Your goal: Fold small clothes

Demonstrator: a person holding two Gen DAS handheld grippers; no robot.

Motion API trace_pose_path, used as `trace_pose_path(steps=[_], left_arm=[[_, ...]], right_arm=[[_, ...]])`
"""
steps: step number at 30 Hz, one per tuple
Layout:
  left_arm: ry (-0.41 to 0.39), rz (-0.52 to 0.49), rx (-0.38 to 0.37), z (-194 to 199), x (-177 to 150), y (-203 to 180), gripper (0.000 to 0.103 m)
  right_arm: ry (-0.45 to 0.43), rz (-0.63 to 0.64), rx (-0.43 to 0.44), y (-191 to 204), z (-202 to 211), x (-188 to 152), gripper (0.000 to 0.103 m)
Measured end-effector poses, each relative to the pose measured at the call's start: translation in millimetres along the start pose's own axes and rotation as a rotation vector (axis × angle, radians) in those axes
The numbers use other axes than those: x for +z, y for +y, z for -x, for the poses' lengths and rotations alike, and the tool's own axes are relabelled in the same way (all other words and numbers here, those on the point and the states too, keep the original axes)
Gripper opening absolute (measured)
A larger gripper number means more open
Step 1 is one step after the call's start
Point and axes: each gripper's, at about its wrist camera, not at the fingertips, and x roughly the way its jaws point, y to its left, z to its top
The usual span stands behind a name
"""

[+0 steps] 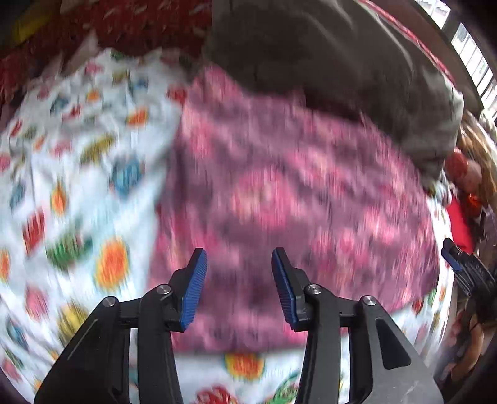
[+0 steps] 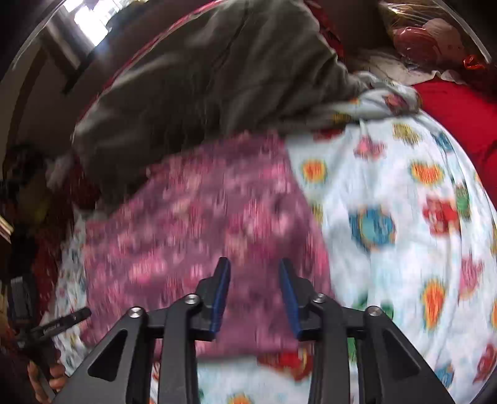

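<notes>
The left gripper [image 1: 239,258] hangs over the near part of the pink patterned garment [image 1: 279,199], its blue ribbed pads [image 1: 195,289] standing partly apart with nothing between them but the blurred cloth below; whether the tips touch that cloth cannot be told. The right gripper [image 2: 254,267] hovers over the same garment's near edge [image 2: 198,236], its blue-lined fingers [image 2: 219,298] likewise a moderate way apart and gripping nothing. Both views are smeared by motion, so fine detail of the print is lost.

The pink garment lies spread flat on a white bedsheet printed with bright cartoon patches [image 1: 77,174]; the sheet shows on the near side of the garment and on both of its flanks [image 2: 403,199]. In the left wrist view the tip of the right gripper [image 1: 459,264] juts in just beside the garment's right-hand edge; in the right wrist view the left gripper [image 2: 66,320] shows near the garment's left-hand edge, with a person's hand [image 2: 46,377] on its handle.

On the far side of the garment a grey-brown cloth [image 1: 326,56] lies rumpled, its near border overlapping the garment's far edge [image 2: 202,77]. Beyond the garment and to its left, a dark red patterned cover [image 1: 130,21] shows; past the garment's right-hand side sits a plain red fabric [image 2: 459,108], and further off a clear plastic-wrapped bundle [image 2: 419,40]. A bright window [image 2: 93,15] lies furthest away.
</notes>
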Motion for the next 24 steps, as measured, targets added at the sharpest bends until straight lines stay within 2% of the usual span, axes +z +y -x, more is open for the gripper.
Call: trace_pose_path(steps=[1,4,7,8,9,10,11,12,14,15,16,17,18,19,20,22,24], left_arm=[[-0.005,-0.003,0.004,-2,14,0,0.043],[0.005,-0.005,0.045,-21,57,1,0.044],[0.021,0.003,0.061,-44,88,3,0.044],[0.025,0.007,0.064,-51,93,3,0.044],[0.031,0.012,0.064,-59,99,4,0.044],[0.040,0.021,0.067,-71,106,5,0.045],[0.047,0.032,0.071,-79,108,6,0.045],[0.061,0.048,0.081,-91,111,9,0.045],[0.062,0.067,0.083,-104,112,12,0.048],[0.046,0.062,0.087,-104,112,10,0.051],[0.042,0.046,0.098,-104,112,6,0.052],[0.049,0.030,0.108,-101,113,3,0.051],[0.053,0.018,0.107,-95,112,1,0.051],[0.053,0.001,0.094,-87,111,-2,0.051],[0.045,-0.015,0.078,-78,108,-4,0.051],[0.005,-0.061,0.073,-55,96,-10,0.051],[-0.016,-0.104,0.074,-39,80,-18,0.052]], right_arm=[[0.004,-0.044,0.022,-6,-9,14,0.048],[0.008,-0.183,0.020,-27,-43,49,0.048],[0.004,-0.290,0.000,-42,-77,75,0.048],[0.030,-0.317,-0.007,-46,-91,82,0.048],[0.056,-0.336,0.015,-48,-102,87,0.048],[0.076,-0.340,0.072,-47,-112,91,0.044],[0.082,-0.312,0.134,-43,-117,96,0.021],[0.067,-0.267,0.155,-36,-117,101,0.004],[-0.035,-0.204,0.176,-30,-105,106,0.004],[-0.059,-0.196,0.176,-32,-104,105,0.004],[-0.043,-0.177,0.123,-33,-108,102,0.004],[0.018,-0.139,0.048,-33,-120,99,0.005],[0.081,-0.103,0.004,-32,-131,95,0.006],[0.090,-0.071,-0.015,-28,-131,92,0.006],[0.071,-0.050,-0.036,-22,-124,92,0.014],[0.016,0.009,-0.085,-4,-101,90,0.014],[-0.098,0.047,-0.031,12,-70,81,0.015]])
